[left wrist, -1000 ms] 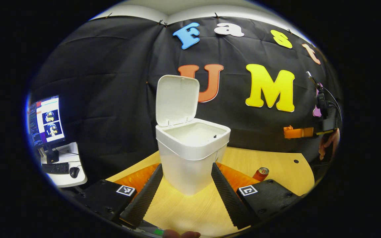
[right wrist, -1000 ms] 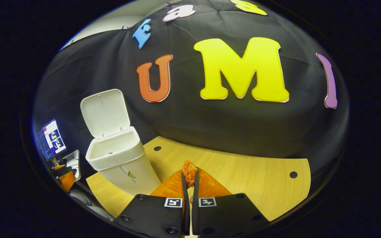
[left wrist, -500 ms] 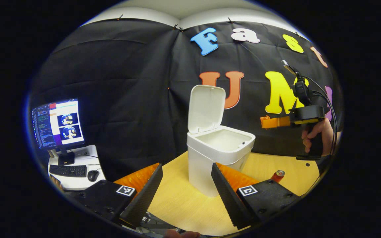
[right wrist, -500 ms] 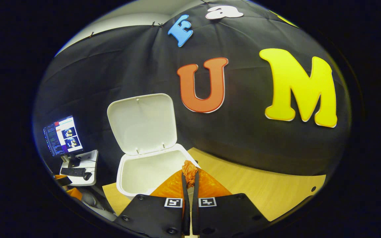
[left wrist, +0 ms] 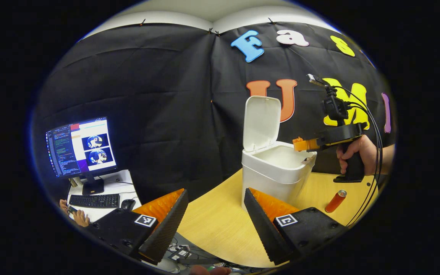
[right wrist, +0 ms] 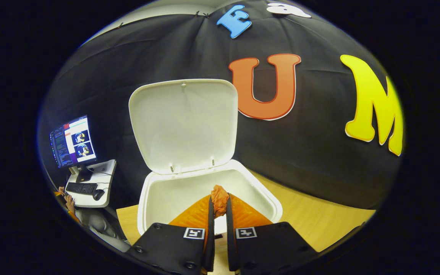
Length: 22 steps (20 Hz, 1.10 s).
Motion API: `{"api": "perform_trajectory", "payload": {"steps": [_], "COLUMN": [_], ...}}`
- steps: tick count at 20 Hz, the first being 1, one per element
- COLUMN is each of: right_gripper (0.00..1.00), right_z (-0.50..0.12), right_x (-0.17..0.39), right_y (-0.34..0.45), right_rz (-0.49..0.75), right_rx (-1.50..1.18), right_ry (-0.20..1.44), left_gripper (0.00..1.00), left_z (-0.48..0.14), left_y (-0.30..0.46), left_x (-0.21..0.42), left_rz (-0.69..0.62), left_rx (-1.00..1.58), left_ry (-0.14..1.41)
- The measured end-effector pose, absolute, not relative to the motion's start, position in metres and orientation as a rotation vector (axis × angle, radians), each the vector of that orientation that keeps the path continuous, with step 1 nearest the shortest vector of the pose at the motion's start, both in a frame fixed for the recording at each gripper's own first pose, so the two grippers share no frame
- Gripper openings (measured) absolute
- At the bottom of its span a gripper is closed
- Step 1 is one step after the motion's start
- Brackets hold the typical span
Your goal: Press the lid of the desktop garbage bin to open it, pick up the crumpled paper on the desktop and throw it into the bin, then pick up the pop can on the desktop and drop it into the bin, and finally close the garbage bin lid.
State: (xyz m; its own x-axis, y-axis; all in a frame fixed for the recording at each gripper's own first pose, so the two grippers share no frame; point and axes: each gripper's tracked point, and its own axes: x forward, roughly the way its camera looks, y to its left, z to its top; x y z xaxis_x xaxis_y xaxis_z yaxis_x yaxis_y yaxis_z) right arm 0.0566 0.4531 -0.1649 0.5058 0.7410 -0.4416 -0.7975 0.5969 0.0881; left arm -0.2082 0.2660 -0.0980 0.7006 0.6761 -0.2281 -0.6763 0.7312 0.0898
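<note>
The white bin (left wrist: pixel 271 177) stands on the wooden table with its lid (left wrist: pixel 261 121) swung up. A hand holds my right gripper (left wrist: pixel 300 144) over the bin's right rim, with the orange crumpled paper (left wrist: pixel 298 140) at its tip. In the right gripper view, the right gripper (right wrist: pixel 219 204) is shut on the crumpled paper (right wrist: pixel 219 198) above the bin's open mouth (right wrist: pixel 174 196); the raised lid (right wrist: pixel 183 126) stands behind. A red pop can (left wrist: pixel 335 201) lies on the table right of the bin. My left gripper (left wrist: pixel 214 214) is open and holds nothing, low and left of the bin.
The table (left wrist: pixel 212 225) ends near my left gripper's fingers. A side desk with a monitor (left wrist: pixel 78 147), keyboard and mouse stands at the left, with a person's hand (left wrist: pixel 76 215) beside it. Cables trail from the right gripper's handle.
My right gripper carried the paper from beside the bin to above its opening, and its fingers stand slightly wider. My left gripper drew back and swung left from the bin.
</note>
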Motion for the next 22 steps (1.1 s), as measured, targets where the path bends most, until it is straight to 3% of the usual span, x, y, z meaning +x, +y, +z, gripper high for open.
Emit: {"api": "perform_trajectory", "payload": {"steps": [6,7,8,11,13,15,16,22], "right_gripper": [0.35,0.43,0.59,0.67,0.79,0.81,0.86,0.90], "right_z": [-0.169,-0.168,-0.166,-0.152,-0.139,-0.121,-0.113,-0.091], "right_x": [0.060,0.060,0.060,0.057,0.056,0.052,0.050,0.054], "right_y": [0.447,0.445,0.443,0.435,0.422,0.404,0.393,0.298], "right_rz": [0.914,0.915,0.915,0.916,0.907,0.894,0.887,0.763], "right_rx": [-0.129,-0.131,-0.133,-0.113,-0.113,-0.117,-0.108,-0.037], "right_ry": [0.466,0.457,0.451,0.429,0.380,0.315,0.295,0.247], "left_gripper": [0.97,0.97,0.97,0.97,0.97,0.97,0.97,0.97], "left_z": [-0.099,-0.099,-0.098,-0.097,-0.097,-0.097,-0.098,-0.113], "left_y": [0.258,0.256,0.254,0.244,0.233,0.221,0.215,0.164], "left_x": [-0.198,-0.195,-0.192,-0.181,-0.169,-0.159,-0.153,-0.114], "left_rz": [0.719,0.708,0.697,0.650,0.591,0.535,0.504,0.326], "left_rx": [-0.008,-0.005,-0.002,0.004,0.008,0.020,0.025,0.028], "left_ry": [0.244,0.241,0.240,0.229,0.215,0.202,0.199,0.201]}}
